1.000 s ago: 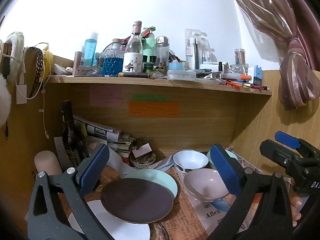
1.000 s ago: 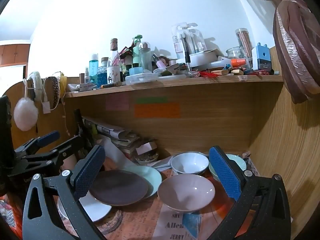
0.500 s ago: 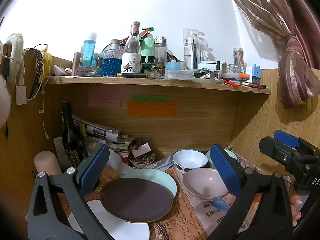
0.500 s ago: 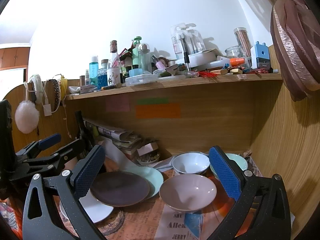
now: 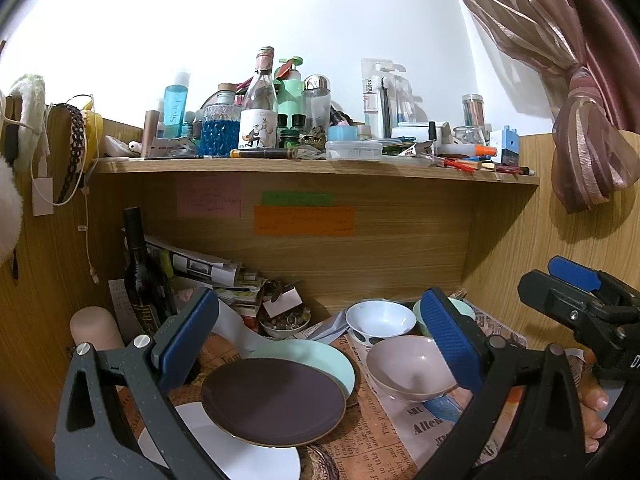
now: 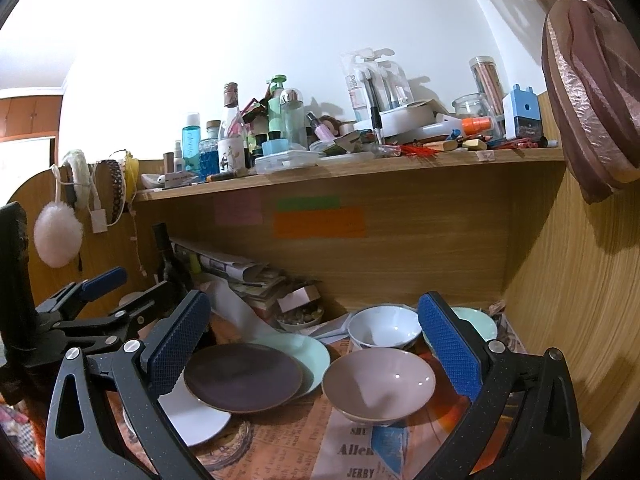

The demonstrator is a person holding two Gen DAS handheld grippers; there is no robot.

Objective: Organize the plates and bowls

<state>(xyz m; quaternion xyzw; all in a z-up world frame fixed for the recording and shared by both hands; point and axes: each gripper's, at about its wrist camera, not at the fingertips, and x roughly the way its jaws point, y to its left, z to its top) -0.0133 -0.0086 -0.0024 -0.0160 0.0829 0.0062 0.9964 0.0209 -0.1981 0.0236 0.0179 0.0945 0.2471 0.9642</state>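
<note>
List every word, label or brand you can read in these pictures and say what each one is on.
"Allen": newspaper sheet under the pink bowl.
"JERRY": same sheet, lower edge.
"harks", start cut off: toothbrush pack on the shelf.
Partly legible blue bottle print, maybe "slope".
Too blurred: sticky notes, dark bottle's label, clear bottle's label.

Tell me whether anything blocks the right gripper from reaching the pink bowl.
Nothing visible does. The right gripper is open and empty, and the pink bowl sits on the newspaper right in front of it. The white bowl lies behind it, and the brown plate to its left.
</note>
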